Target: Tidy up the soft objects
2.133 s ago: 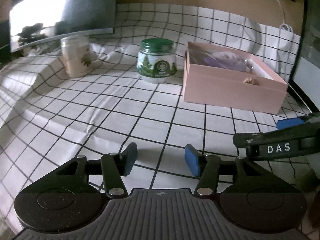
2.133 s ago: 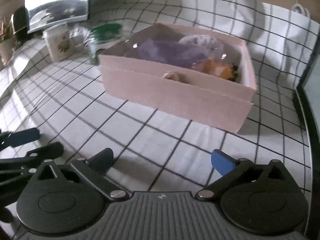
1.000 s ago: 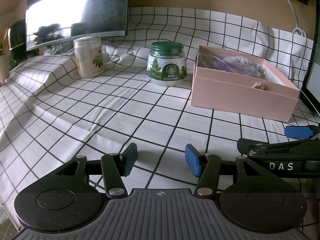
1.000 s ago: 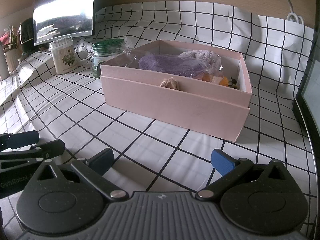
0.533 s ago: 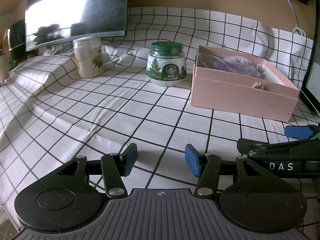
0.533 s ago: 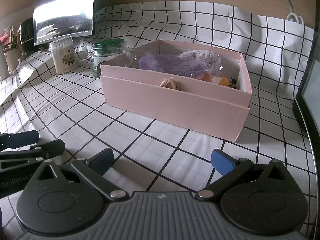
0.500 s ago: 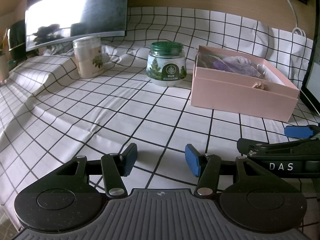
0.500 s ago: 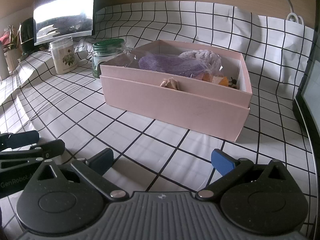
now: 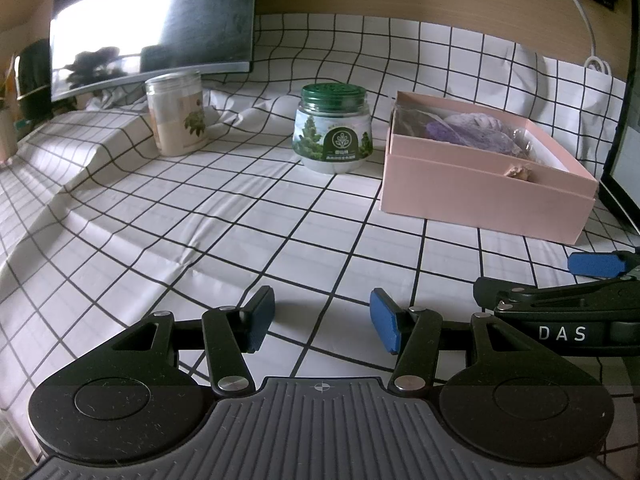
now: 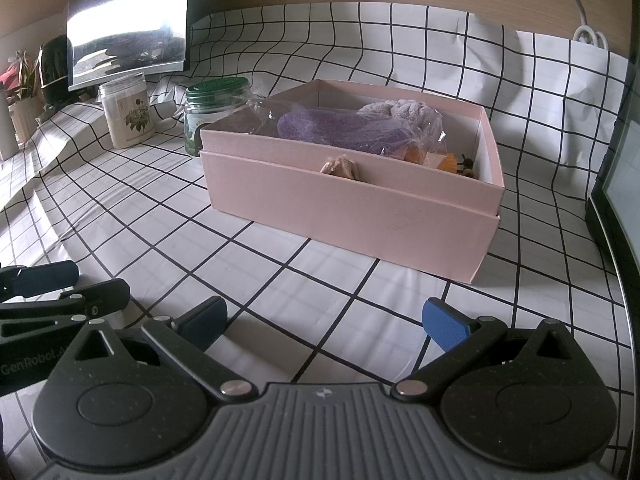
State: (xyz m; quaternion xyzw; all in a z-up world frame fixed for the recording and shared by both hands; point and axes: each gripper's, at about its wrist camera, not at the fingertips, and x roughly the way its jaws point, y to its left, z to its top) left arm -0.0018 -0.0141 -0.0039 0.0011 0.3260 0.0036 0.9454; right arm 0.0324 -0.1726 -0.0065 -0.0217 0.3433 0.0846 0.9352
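1. The open pale pink cardboard box [image 10: 360, 208] sits on the white cloth with a black grid [image 9: 248, 216], toward the right side of the table and ahead of both grippers.
2. Inside it lies a purple fuzzy soft piece [image 10: 336, 126] under crinkled clear plastic wrap [image 10: 424, 128], with a pale lilac knitted bundle [image 10: 404, 110] behind it, near the far wall.
3. A small beige lump [image 10: 340, 168] pokes just above the near wall; what it is cannot be made out.
4. Orange scraps [image 10: 444, 162] and a tiny dark item [image 10: 468, 168] lie in the right-hand end; the near wall cuts them off and they are too small to identify.
5. In the left wrist view the box [image 9: 484, 188] shows mostly its outer wall, so the contents are largely hidden.
6. The left gripper [image 9: 322, 320] hovers over bare cloth, its blue pads apart with nothing between them.
7. The right gripper [image 10: 324, 320] also has its jaws spread wide and empty, just short of the box.
8. Each gripper's tip shows at the edge of the other's view, side by side.
9. Left of the box stands a green-lidded clear jar [image 9: 334, 128]; the box partly hides it in the right wrist view.
10. Farther left is a cream jar with a plant label [image 9: 178, 118], below a dark monitor [image 9: 152, 28] with window glare.
11. A white cable [image 9: 584, 20] hangs at the back right.
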